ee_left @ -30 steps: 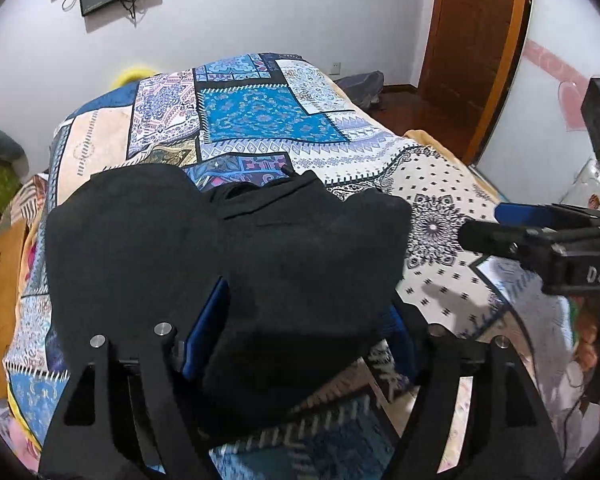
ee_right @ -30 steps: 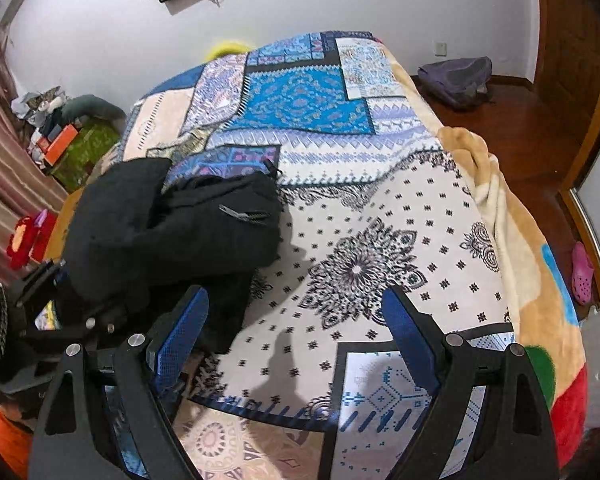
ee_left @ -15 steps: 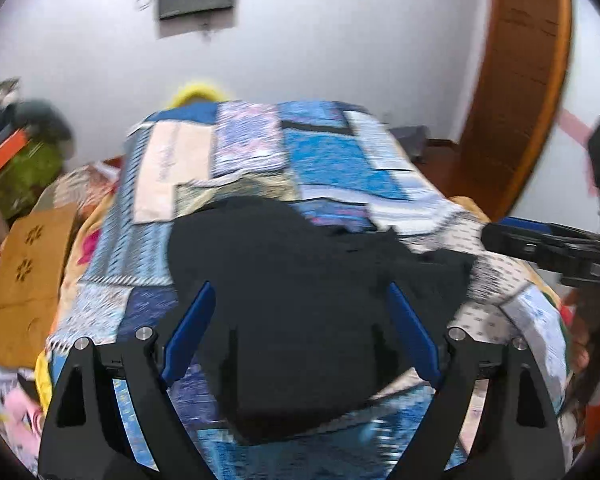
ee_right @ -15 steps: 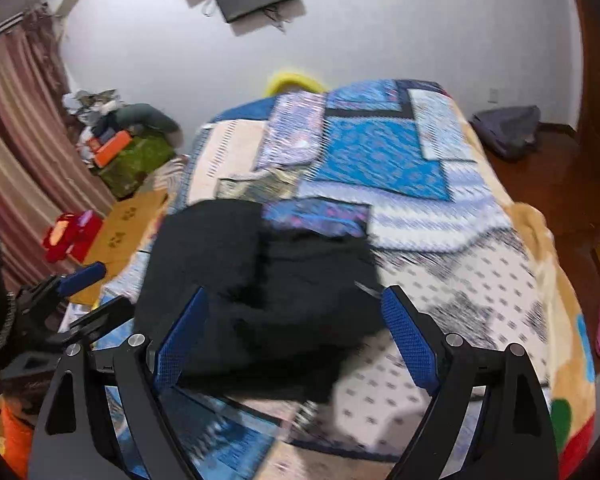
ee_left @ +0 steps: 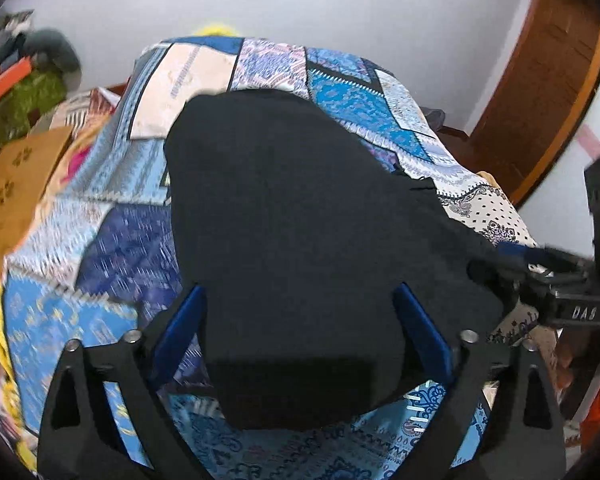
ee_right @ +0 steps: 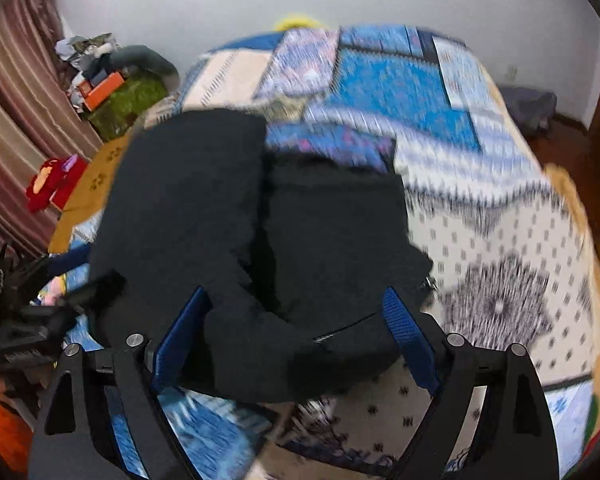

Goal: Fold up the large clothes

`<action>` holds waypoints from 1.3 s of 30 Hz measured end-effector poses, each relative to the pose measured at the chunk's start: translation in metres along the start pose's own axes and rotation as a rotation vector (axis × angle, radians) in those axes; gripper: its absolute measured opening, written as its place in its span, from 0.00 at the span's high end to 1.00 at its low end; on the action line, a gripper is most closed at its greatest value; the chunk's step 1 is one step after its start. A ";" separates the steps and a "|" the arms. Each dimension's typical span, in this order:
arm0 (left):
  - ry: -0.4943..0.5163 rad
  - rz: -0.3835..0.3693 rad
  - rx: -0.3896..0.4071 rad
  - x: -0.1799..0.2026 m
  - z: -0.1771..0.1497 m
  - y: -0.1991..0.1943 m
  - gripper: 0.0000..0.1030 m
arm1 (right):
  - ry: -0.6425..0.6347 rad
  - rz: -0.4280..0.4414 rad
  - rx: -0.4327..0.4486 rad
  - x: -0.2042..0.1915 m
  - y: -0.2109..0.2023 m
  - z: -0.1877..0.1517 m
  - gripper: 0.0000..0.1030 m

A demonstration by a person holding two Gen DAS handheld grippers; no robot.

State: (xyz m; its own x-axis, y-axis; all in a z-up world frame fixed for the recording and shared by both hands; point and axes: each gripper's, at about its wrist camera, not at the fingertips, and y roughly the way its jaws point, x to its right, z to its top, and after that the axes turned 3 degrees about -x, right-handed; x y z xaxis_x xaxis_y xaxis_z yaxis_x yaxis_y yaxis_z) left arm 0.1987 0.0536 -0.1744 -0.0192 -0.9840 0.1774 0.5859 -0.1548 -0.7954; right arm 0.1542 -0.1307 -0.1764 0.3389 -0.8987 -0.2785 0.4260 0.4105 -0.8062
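A large black garment lies folded on the patchwork bedspread; it also shows in the right wrist view, in two overlapping layers with a zip at its right edge. My left gripper is open, its blue pads on either side of the garment's near edge. My right gripper is open too, hovering over the garment's near edge. The right gripper shows at the right edge of the left wrist view; the left gripper shows at the left edge of the right wrist view.
The bedspread covers the bed. A brown wooden door stands at the right. Boxes and clutter are piled left of the bed. A dark bag lies on the floor beyond the bed.
Both grippers swung left and moved in over the garment, which now fills the middle of both views. The left gripper, earlier closed around cloth, now stands open.
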 end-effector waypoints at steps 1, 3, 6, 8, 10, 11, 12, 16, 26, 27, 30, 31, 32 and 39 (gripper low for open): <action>-0.001 0.002 0.001 0.001 -0.004 0.002 0.04 | 0.010 -0.004 -0.006 0.005 0.002 -0.005 0.08; 0.010 0.017 0.007 0.005 -0.009 0.002 0.04 | 0.018 -0.011 -0.023 0.010 0.005 -0.012 0.05; 0.025 0.030 0.000 0.009 -0.011 -0.001 0.04 | 0.054 0.020 -0.052 0.016 0.006 -0.016 0.05; 0.020 0.022 -0.021 0.007 -0.008 -0.003 0.04 | 0.074 0.034 -0.063 0.019 0.001 -0.016 0.05; 0.008 0.009 -0.035 0.002 -0.004 -0.009 0.04 | 0.081 0.041 -0.059 0.021 -0.008 -0.014 0.05; -0.002 0.012 -0.035 -0.002 -0.002 -0.013 0.04 | 0.085 0.042 -0.050 0.022 -0.014 -0.013 0.05; -0.011 0.021 -0.029 -0.006 0.000 -0.018 0.04 | 0.089 0.041 -0.036 0.024 -0.021 -0.012 0.05; -0.097 0.023 -0.008 -0.036 0.011 -0.032 0.04 | 0.103 0.051 0.016 0.037 -0.043 -0.006 0.05; -0.361 -0.248 -0.159 -0.093 0.014 0.012 0.04 | 0.335 0.224 -0.088 0.081 -0.012 0.000 0.05; -0.380 -0.280 -0.170 -0.095 0.013 0.019 0.04 | 0.352 0.239 -0.110 0.083 -0.004 0.000 0.05; -0.422 -0.363 -0.185 -0.098 0.014 0.031 0.04 | 0.378 0.264 -0.147 0.087 0.015 0.002 0.05; -0.428 -0.379 -0.185 -0.097 0.015 0.035 0.03 | 0.378 0.262 -0.155 0.086 0.021 0.004 0.06; -0.427 -0.384 -0.186 -0.097 0.017 0.038 0.02 | 0.368 0.255 -0.157 0.086 0.024 0.007 0.06; -0.402 -0.397 -0.219 -0.085 0.032 0.061 0.00 | 0.311 0.266 -0.222 0.070 0.054 0.022 0.05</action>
State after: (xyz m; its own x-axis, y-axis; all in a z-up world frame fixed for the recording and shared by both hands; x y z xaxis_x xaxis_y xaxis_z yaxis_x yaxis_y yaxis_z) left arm 0.2624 0.1310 -0.2198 0.1304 -0.7431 0.6563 0.4154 -0.5601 -0.7167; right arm 0.2196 -0.1683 -0.2276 0.1303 -0.7840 -0.6069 0.1571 0.6207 -0.7682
